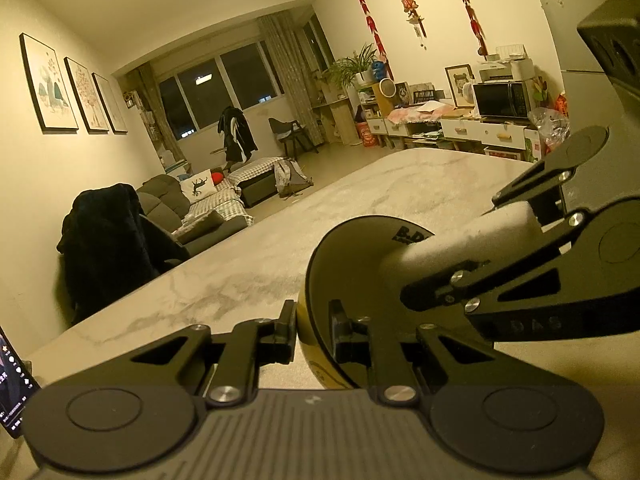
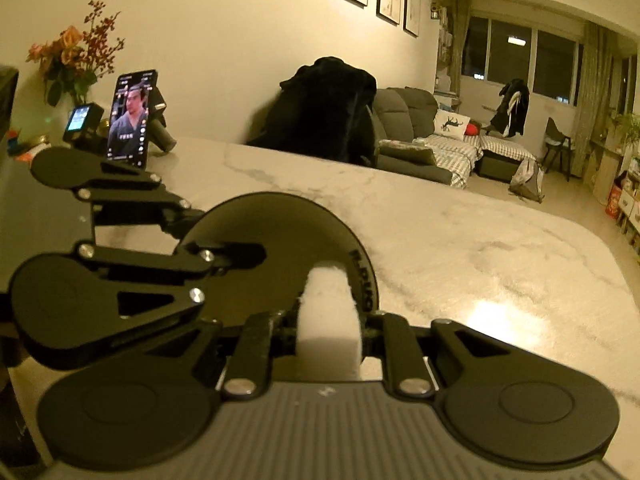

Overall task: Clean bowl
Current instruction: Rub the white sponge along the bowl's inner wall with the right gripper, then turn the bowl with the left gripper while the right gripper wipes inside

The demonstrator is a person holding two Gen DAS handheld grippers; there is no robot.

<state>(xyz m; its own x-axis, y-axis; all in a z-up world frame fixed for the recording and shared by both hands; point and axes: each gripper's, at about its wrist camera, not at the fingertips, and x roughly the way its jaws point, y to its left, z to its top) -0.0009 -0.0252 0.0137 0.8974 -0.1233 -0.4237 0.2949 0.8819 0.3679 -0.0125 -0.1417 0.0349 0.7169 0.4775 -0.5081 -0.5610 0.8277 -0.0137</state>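
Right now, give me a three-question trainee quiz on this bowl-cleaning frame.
1. True or false: the left gripper clamps the bowl by its rim.
2. What does the right gripper hold? A) phone B) white sponge C) cup
3. Fill in: the sponge tip sits ____ the bowl.

Key:
1. True; one finger is outside the wall, one inside.
2. B
3. Inside, against the dark inner surface. The bowl is tilted above the marble table; the phone stands apart at the far edge.
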